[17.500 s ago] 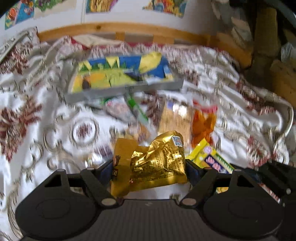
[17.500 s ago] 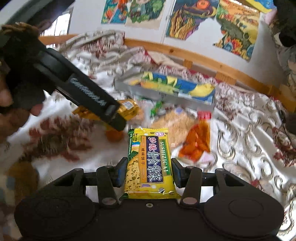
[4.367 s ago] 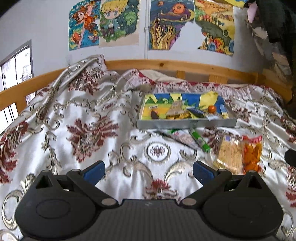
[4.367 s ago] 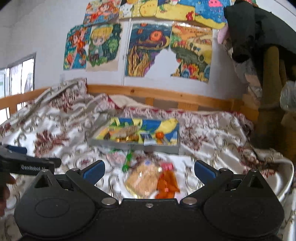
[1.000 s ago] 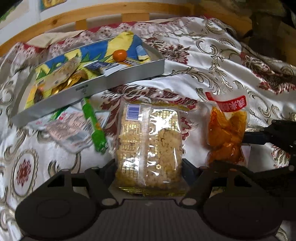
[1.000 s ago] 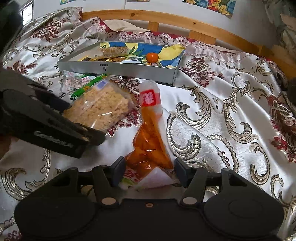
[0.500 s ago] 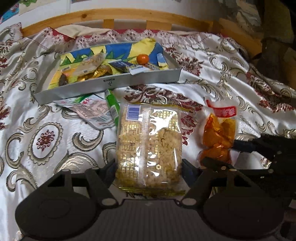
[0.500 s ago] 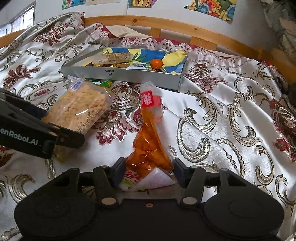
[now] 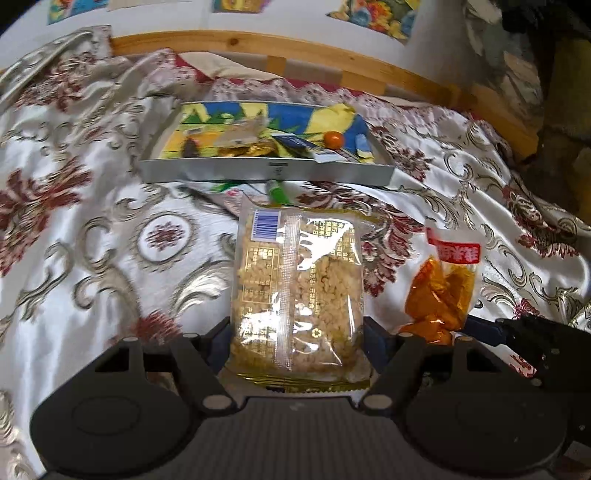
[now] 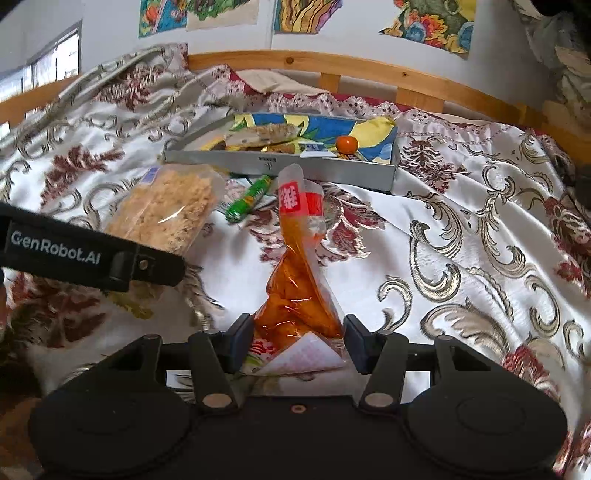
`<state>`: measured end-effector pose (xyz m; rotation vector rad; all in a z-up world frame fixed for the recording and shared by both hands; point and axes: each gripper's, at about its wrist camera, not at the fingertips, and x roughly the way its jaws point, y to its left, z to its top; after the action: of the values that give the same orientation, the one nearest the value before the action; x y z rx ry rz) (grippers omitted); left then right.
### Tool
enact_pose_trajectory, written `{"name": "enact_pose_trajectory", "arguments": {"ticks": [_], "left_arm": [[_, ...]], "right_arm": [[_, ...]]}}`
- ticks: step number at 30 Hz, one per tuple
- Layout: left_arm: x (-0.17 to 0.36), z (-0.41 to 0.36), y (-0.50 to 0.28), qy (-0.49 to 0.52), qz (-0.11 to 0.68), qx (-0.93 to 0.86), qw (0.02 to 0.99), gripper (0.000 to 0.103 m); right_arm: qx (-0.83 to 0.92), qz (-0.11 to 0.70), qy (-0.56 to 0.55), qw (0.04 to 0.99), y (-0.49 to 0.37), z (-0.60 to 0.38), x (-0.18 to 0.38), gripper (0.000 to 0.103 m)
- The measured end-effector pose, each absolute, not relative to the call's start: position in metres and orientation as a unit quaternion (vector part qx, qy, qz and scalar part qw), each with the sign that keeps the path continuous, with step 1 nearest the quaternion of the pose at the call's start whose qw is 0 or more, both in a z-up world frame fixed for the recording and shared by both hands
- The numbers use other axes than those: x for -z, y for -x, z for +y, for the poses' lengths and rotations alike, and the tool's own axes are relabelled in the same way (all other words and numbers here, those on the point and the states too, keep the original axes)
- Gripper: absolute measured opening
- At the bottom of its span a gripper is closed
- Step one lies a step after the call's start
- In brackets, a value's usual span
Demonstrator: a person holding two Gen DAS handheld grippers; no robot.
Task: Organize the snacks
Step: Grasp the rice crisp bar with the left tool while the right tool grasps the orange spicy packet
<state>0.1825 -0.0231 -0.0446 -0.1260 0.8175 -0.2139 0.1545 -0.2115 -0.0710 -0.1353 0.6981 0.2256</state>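
Satin bedspread, white with dark red flowers and silver-gold scrolls, covers a bed and fills most of both views. A pale wooden bed rail curves along the far edge, with bright posters on the wall above it.

Toward the far side of the bed lies a shallow grey tray lined in blue, yellow and green. Several small snack packets sit inside it, along with a small orange ball-shaped item near its right end. A green stick-shaped snack lies on the bedspread just in front of the tray's near wall.

The left gripper is closed fairly wide on the bottom of a clear packet of beige crispy rice cake. Both pads press against the packet's sides. The packet stands up between the fingers, barcode at the top, raised off the bedspread and in front of the tray.

The right gripper is clamped on the bottom of a narrow clear bag of orange snack pieces with a red label at its top. Its jaws sit narrower than the left pair and touch the bag on both sides. The bag rises twisted from the grip, to the right of the rice cake packet and short of the tray.
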Motion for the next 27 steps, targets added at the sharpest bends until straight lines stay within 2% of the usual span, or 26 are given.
{"name": "enact_pose_trajectory", "arguments": {"ticks": [11, 27], "left_arm": [[0.047, -0.011, -0.179, 0.079, 0.383, 0.093, 0.916, 0.075], [0.038, 0.007, -0.187, 0.101, 0.360, 0.076, 0.925, 0.075]], "right_arm": [[-0.089, 0.284, 0.034, 0.954, -0.133, -0.207, 0.058, 0.055], [-0.091, 0.262, 0.023, 0.960, -0.139, -0.209, 0.053, 0.055]]}}
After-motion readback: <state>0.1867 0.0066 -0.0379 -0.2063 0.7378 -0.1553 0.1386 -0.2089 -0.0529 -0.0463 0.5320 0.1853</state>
